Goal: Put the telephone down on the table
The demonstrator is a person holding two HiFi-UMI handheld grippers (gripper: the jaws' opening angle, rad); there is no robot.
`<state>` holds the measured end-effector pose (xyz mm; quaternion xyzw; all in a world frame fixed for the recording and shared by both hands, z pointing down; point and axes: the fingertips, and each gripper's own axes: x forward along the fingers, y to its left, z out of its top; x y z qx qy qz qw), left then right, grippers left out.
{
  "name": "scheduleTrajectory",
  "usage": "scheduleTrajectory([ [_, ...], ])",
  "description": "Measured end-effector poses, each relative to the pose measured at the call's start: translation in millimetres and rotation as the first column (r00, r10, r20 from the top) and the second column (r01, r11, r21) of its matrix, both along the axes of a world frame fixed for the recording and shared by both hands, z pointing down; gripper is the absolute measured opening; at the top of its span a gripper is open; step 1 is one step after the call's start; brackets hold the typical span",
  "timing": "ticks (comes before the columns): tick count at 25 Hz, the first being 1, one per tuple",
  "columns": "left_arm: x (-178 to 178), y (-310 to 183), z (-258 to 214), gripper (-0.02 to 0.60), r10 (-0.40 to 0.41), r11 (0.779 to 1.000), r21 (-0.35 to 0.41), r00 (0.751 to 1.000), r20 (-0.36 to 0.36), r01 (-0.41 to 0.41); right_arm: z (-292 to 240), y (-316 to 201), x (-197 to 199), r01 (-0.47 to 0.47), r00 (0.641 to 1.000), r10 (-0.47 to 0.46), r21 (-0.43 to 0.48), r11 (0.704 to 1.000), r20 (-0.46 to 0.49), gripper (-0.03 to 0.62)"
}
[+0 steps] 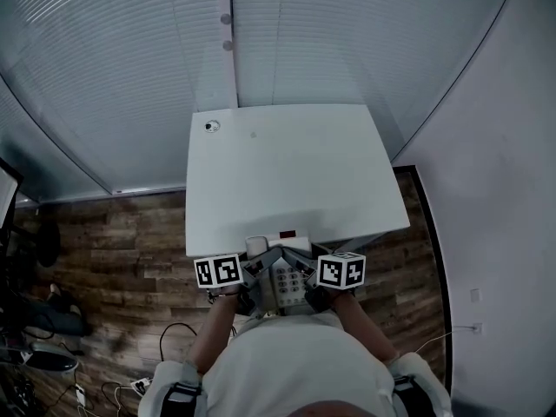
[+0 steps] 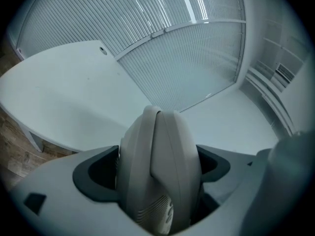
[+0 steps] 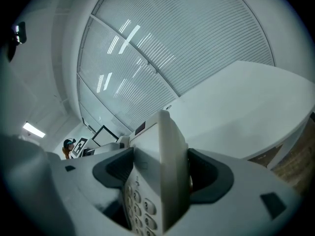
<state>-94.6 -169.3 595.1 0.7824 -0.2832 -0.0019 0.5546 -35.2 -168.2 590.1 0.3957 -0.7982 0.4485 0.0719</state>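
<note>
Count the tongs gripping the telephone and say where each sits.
2. The left tongs clamp the telephone on its handset side; the right tongs clamp its keypad side. Both are at the near edge of the table. None hidden.

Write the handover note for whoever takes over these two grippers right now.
Left gripper: shut on the telephone, on its handset side.
Right gripper: shut on the same telephone, on its keypad side.
Telephone: held up between the two grippers, close to the person's body, at the near edge of the white table. It is not resting on the table.
Done: the telephone is gripped on both sides.
Left: carry it forward over the tabletop, lower it until it sits flat, then open both grippers and draw them back.
</note>
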Motion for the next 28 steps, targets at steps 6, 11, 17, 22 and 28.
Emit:
scheduleTrajectory([
  [6, 4.8, -12.1, 2.8, 0.445, -0.006, 1.0, 0.001, 1.0, 0.008, 0.006, 3.5, -12.9, 5.0, 0.007, 1.0, -0.007, 0.005, 1.0, 0.006, 0.341],
  [11, 19.5, -54.0, 8.0, 0.445, -0.019, 1.0, -0.002, 1.0, 0.011, 0.019, 8.6, -55.2, 19.7, 0.017, 1.0, -0.017, 0.002, 1.0, 0.007, 0.341],
  [17, 35.7, -100.6, 0.8, 0.445, -0.037, 0.999, 0.005, 0.999, 0.018, 0.036, 1.1, -102.8, 35.8, 0.038, 0.999, -0.038, 0.007, 0.999, 0.012, 0.341],
  [22, 43.5, -134.2, -0.7, 0.445, -0.056, 0.998, -0.002, 0.998, 0.03, 0.056, 1.3, -137.4, 43.8, 0.055, 0.998, -0.055, -0.002, 0.999, 0.022, 0.341],
  [28, 48.2, -169.3, 4.5, 0.445, -0.083, 0.996, -0.018, 0.996, 0.037, 0.083, 6.5, -173.8, 48.3, 0.079, 0.996, -0.078, -0.022, 0.997, 0.031, 0.341],
])
